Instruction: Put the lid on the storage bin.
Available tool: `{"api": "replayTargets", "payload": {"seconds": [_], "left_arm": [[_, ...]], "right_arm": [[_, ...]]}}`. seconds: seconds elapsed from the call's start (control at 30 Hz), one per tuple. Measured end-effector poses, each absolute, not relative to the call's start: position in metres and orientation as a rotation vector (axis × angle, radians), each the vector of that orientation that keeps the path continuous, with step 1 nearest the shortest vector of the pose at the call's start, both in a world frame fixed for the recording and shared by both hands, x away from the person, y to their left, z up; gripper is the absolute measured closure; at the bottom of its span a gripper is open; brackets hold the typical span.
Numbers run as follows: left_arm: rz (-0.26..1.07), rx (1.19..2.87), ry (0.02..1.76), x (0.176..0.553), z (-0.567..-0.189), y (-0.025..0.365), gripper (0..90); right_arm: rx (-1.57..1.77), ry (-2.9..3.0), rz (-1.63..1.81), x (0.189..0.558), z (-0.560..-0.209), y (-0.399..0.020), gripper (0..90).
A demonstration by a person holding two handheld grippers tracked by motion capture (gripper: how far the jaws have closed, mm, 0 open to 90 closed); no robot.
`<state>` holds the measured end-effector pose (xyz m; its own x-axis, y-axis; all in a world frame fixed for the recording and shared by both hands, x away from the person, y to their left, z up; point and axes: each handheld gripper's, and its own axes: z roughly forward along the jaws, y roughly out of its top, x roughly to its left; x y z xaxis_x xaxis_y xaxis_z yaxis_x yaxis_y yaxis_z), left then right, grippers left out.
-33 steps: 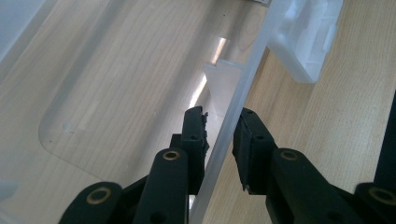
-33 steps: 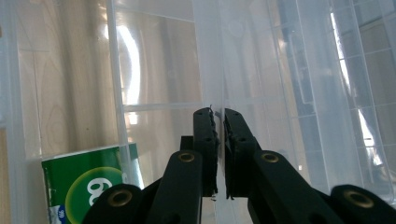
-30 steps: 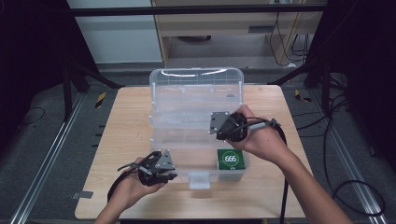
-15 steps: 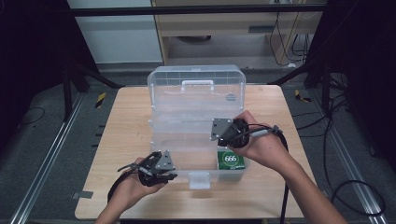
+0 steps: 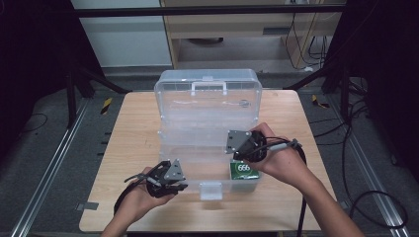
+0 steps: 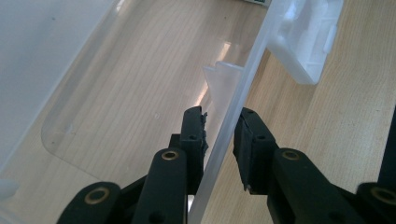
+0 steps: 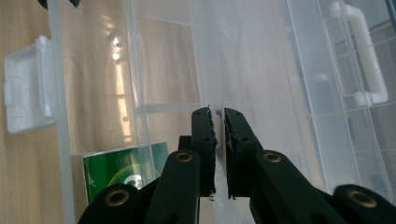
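A clear plastic storage box [image 5: 168, 143] stands open on the wooden table [image 5: 133, 123], its lid [image 5: 207, 103] raised at the back. My left gripper [image 5: 182, 186] grips the box's front wall [image 6: 245, 84] near the left, one jaw inside and one outside. My right gripper [image 5: 231, 150] is over the box's right half, shut on the thin edge of a clear inner tray [image 7: 212, 60]. A green pack marked 666 [image 5: 243, 169] lies in the front right corner of the box, below the right gripper [image 7: 218, 116]. The same pack [image 7: 126, 170] sits low left in the right gripper view.
The white latch [image 5: 211, 190] hangs at the middle of the front wall. A white carry handle [image 5: 208, 87] is on the lid. Bare table lies left and right of the box. Dark frame legs, cables and floor rails surround the table.
My right gripper has drawn a little toward the near side with the clear tray. The lid has shifted so its white handle now shows. The left gripper has stayed put.
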<state>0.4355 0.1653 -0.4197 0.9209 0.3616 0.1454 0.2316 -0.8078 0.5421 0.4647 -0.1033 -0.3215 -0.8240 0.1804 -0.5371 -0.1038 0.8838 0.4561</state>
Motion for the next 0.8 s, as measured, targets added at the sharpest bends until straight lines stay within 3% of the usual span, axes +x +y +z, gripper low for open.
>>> {"api": "replayTargets", "payload": {"seconds": [0.8], "left_arm": [[0.317, 2.525, 0.467, 0.43, -0.422, 0.165, 73.2]], "right_arm": [[0.062, 2.486, 0.675, 0.453, -0.329, -0.109, 83.6]]}}
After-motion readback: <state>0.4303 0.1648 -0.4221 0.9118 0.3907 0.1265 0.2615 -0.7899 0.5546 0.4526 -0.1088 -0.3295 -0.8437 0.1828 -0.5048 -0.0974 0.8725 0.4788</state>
